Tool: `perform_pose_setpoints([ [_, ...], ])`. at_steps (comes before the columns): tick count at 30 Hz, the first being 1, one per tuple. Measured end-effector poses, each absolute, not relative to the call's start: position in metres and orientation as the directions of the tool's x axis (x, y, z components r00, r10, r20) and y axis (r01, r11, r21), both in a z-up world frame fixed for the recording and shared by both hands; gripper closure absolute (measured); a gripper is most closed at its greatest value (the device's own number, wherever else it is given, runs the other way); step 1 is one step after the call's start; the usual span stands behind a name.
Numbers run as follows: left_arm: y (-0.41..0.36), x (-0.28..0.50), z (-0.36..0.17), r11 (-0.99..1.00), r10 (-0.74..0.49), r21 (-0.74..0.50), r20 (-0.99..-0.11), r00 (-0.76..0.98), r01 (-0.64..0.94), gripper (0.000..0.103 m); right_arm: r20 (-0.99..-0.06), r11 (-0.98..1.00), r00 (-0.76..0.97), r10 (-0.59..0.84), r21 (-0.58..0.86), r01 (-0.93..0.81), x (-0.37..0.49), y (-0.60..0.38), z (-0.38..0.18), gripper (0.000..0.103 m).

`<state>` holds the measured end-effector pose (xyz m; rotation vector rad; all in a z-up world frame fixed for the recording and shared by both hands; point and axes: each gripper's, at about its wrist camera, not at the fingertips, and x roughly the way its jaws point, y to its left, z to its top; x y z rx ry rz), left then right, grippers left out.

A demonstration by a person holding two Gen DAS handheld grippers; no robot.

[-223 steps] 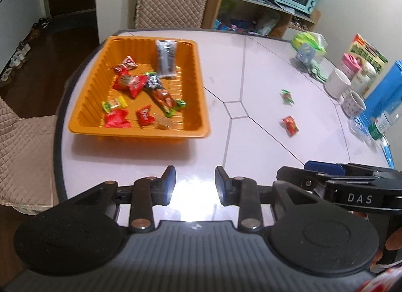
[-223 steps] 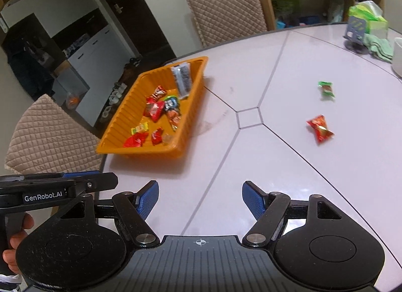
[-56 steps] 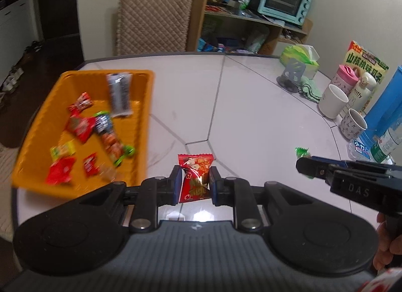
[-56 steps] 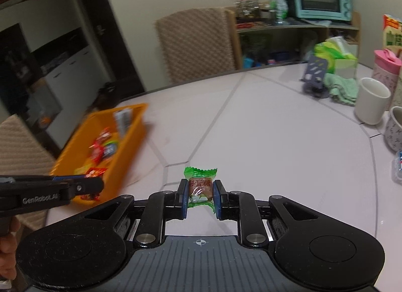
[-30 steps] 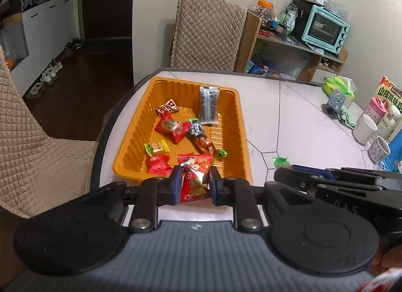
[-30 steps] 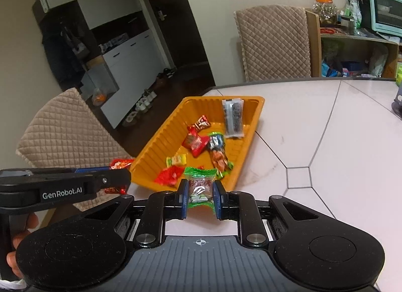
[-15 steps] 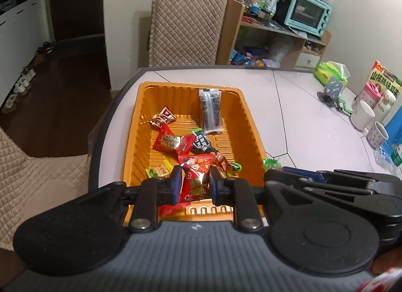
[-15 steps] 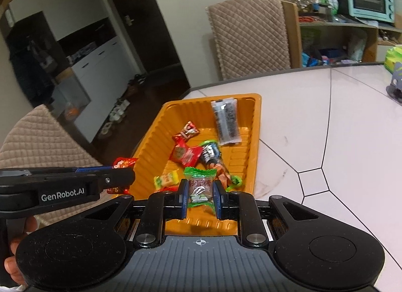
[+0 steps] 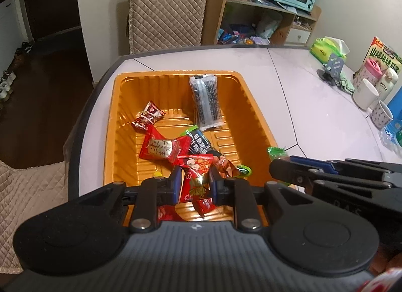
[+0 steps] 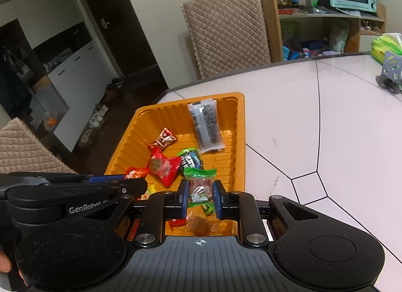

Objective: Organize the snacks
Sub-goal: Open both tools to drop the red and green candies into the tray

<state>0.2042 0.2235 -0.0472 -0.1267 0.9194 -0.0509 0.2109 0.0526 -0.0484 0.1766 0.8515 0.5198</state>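
We have a red sweet (image 9: 195, 183) pinched between the nearly closed jaws of the left gripper (image 9: 193, 184), and a green sweet (image 10: 200, 187) pinched the same way in the right gripper (image 10: 200, 197). Both hang over the near end of the orange tray (image 9: 253, 108), which sits on the white table (image 9: 314, 116) near its edge and already holds a loose pile of wrapped snacks.

To do the drop well, we judge that each sweet should be well inside the tray's rim before we let the jaws part, low enough that the wrapper does not bounce out, and clear of the other gripper. The right one is the closer call: its sweet hangs toward the tray's table-side wall (image 10: 240, 141), so we would ease it inward first. A full opening matters too, since a crinkled wrapper can cling to a pad.

The left view shows the mugs (image 9: 365, 96) and boxes along the table's far side, and the green sweet only as a tuft beside the right gripper's tip. The right view shows the amber sweet (image 10: 198, 224) lying under its own jaws, which the left view hides; what lies directly beneath the red sweet we probably cannot make out from either.
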Motion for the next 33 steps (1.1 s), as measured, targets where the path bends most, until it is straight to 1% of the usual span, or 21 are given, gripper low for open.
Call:
perform_pose_setpoints([
  [11, 0.231, 0.229, -0.057, 0.991, -0.116, -0.136, -0.799, 0.590, 0.009, 0.082, -0.678, 0.875, 0.554, 0.482, 0.350, -0.333, 0.222, 0.054, -0.050, 0.082],
  [13, 0.234, 0.230, -0.057, 0.989, -0.124, -0.148, -0.799, 0.588, 0.007, 0.078, -0.680, 0.877, 0.555, 0.479, 0.349, -0.329, 0.223, 0.055, -0.049, 0.082],
  [15, 0.238, 0.230, -0.056, 0.989, -0.123, -0.151, -0.800, 0.587, 0.001, 0.077, -0.680, 0.877, 0.554, 0.480, 0.352, -0.327, 0.223, 0.056, -0.049, 0.082],
  [22, 0.258, 0.216, -0.047, 0.986, -0.144, -0.168, -0.802, 0.579, 0.012, 0.074, -0.688, 0.872, 0.536, 0.489, 0.359, -0.334, 0.215, 0.058, -0.045, 0.082],
  [33, 0.270, 0.192, -0.041, 0.985, -0.155, -0.170, -0.821, 0.550, 0.024, 0.070, -0.741, 0.865, 0.456, 0.493, 0.359, -0.352, 0.199, 0.080, -0.056, 0.082],
])
